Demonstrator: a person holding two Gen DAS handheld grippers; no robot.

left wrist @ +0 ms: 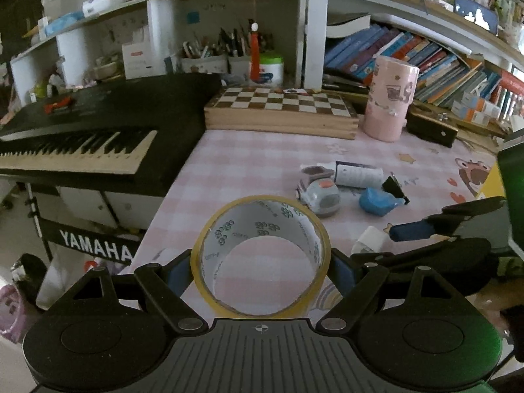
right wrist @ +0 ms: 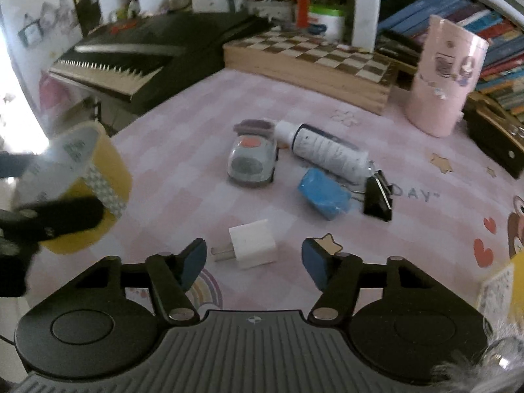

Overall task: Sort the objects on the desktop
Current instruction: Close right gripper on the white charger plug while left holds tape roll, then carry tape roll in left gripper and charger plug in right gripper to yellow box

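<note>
Left wrist view. The left gripper has its jaws closed on a roll of tape, one blue pad pressed against each side of the ring; the roll's hollow core faces the camera, and the pink checked counter shows through it. Beyond the roll lie a grey toy car, a white bottle on its side, a blue object and a black binder clip, clustered together. A white charger plug sits nearer, just beside one finger of the right gripper, which enters from the right edge. A chessboard, a pink cylinder and a keyboard stand farther back.

Right wrist view. The right gripper has its jaws open, and the white charger plug lies on the counter between the blue pads, touching neither. The toy car, bottle, blue object and binder clip lie beyond it. At the left edge, blurred, the tape roll is seen held above the counter.
</note>
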